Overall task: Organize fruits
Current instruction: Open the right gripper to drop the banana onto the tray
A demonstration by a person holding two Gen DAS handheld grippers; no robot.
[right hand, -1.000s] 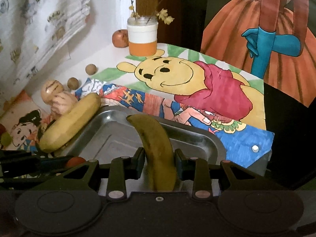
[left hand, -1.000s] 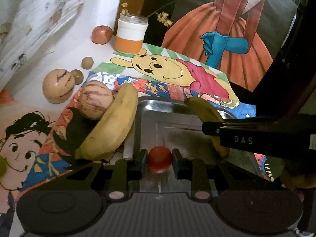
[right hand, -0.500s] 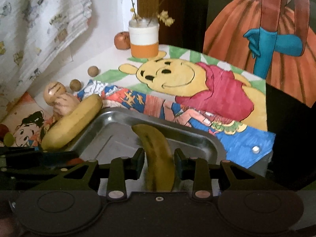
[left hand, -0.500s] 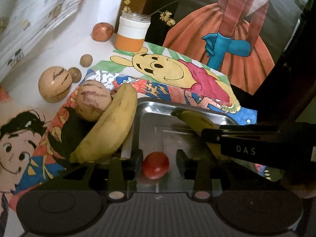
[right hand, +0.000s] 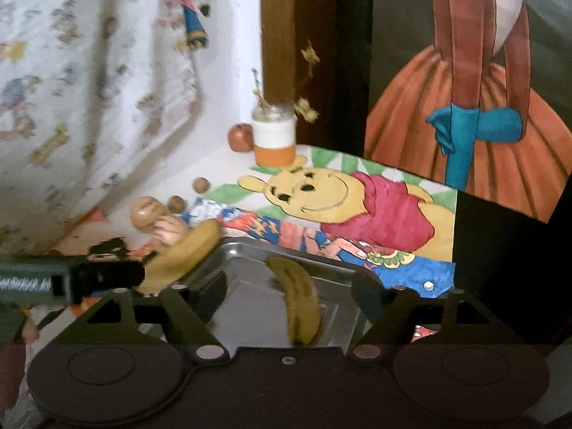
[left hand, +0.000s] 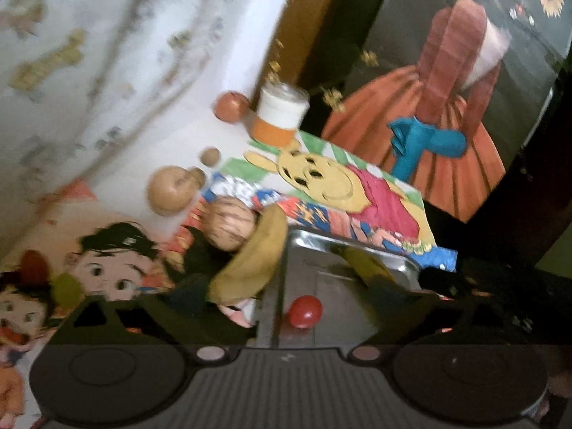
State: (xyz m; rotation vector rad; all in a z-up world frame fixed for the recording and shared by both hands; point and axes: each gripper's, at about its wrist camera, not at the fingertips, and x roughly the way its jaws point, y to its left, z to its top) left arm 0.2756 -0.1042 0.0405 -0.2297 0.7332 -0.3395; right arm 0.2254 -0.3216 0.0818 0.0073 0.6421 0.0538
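A small red fruit (left hand: 305, 316) lies loose on the floor of the metal tray (left hand: 343, 246). My left gripper (left hand: 279, 304) hangs above it, jaws opening wide and touching nothing. A dark-spotted banana (right hand: 300, 304) rests in the same tray (right hand: 286, 246). It sits below and between the opening jaws of my right gripper (right hand: 289, 286), whose pads stand clear of it. That banana (left hand: 364, 264) also shows in the left wrist view. A yellow banana (left hand: 254, 261) leans on the tray's left rim, outside it. The left wrist view is blurred.
A striped round fruit (left hand: 228, 227), a tan one (left hand: 168, 191) and small brown nuts (left hand: 210, 156) lie left of the tray. A white and orange jar (right hand: 273, 139) and a red apple (right hand: 240, 137) stand at the back. A patterned cloth (right hand: 89, 89) hangs on the left.
Both grippers have let go and spread their jaws. They pulled back and up. The red fruit and the dark banana stay lying in the tray.
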